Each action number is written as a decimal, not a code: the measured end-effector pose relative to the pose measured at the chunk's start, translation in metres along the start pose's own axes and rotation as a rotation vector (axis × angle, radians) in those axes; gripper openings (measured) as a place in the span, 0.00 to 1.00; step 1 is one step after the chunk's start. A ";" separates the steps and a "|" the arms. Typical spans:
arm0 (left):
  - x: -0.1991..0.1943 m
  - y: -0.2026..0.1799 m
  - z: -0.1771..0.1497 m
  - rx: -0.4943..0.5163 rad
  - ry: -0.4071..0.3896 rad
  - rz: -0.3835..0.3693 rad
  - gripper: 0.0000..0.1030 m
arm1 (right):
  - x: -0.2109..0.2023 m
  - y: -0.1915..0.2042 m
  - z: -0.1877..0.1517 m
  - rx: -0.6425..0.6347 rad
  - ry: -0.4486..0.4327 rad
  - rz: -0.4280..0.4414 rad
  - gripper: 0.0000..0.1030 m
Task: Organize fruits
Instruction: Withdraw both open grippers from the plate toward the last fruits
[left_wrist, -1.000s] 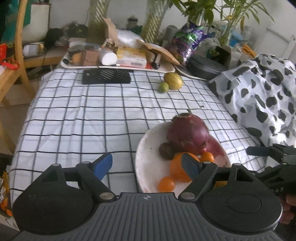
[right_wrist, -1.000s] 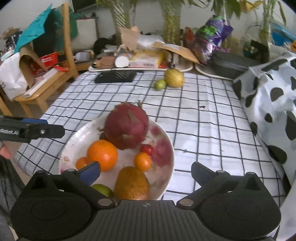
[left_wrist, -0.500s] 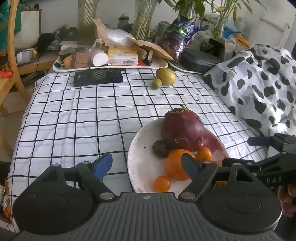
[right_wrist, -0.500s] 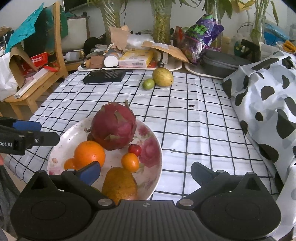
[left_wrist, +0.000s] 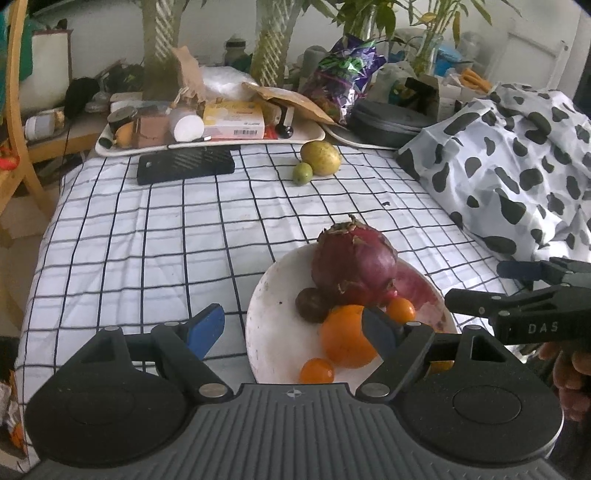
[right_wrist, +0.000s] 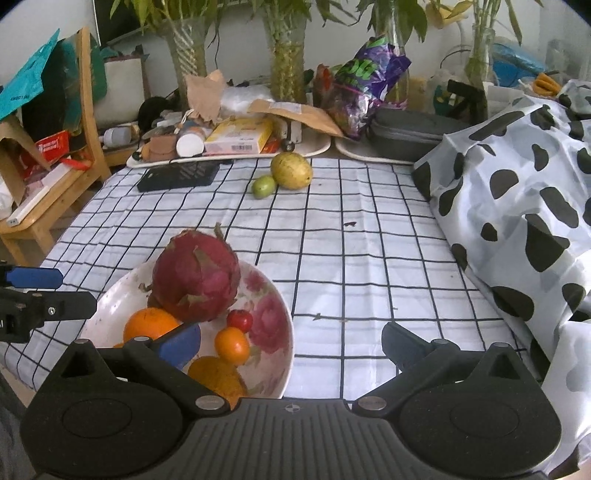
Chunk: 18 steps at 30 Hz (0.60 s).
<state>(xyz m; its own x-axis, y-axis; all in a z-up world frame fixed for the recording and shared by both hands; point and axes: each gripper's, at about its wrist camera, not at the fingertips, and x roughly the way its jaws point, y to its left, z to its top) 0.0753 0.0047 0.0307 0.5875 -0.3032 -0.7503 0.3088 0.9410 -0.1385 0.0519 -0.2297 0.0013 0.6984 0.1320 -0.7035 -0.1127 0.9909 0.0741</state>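
Most of the fruit sits heaped on a white floral plate (right_wrist: 273, 295) at the near edge of the checked surface (right_wrist: 369, 258): a dragon fruit (right_wrist: 195, 275) at the back, a large orange (right_wrist: 149, 328) touching it, a small orange citrus (right_wrist: 232, 346), a little red fruit (right_wrist: 240, 320) and a yellow-orange fruit (right_wrist: 218, 376) at the rim nearest the camera. Two fruits lie well apart from the plate at the far side — a yellow mango (right_wrist: 291, 171) and, touching it, a small green fruit (right_wrist: 263, 186). The left gripper (left_wrist: 291, 328) hovers over the plate's left rim with its fingers spread and holding nothing; the right gripper (right_wrist: 291, 343) hangs over the plate's right edge, fingers likewise wide apart and empty. Judging by the layout, the mango and green fruit are what remain to be gathered. The mango looks firm but smooth and rounded, so it could squirt out of a pinch near its ends — taking it across its widest middle seems safest, with moderate pressure to avoid bruising. The green fruit is small and light and may roll once the mango beside it moves. The dragon fruit looks heavy and top-loaded on the pile, so a bump to the plate could shift everything.
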 end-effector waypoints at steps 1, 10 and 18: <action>0.000 -0.001 0.001 0.009 -0.004 0.003 0.79 | 0.000 0.000 0.000 0.000 -0.004 -0.004 1.00; 0.004 -0.010 0.012 0.105 -0.042 0.017 0.79 | 0.005 -0.006 0.009 0.004 -0.038 -0.039 1.00; 0.015 -0.014 0.030 0.173 -0.097 0.021 0.79 | 0.014 -0.018 0.023 0.017 -0.062 -0.078 1.00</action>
<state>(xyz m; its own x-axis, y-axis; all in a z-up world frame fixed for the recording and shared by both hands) 0.1018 -0.0174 0.0408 0.6617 -0.3046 -0.6851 0.4150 0.9098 -0.0037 0.0802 -0.2445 0.0063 0.7471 0.0554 -0.6624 -0.0445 0.9985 0.0333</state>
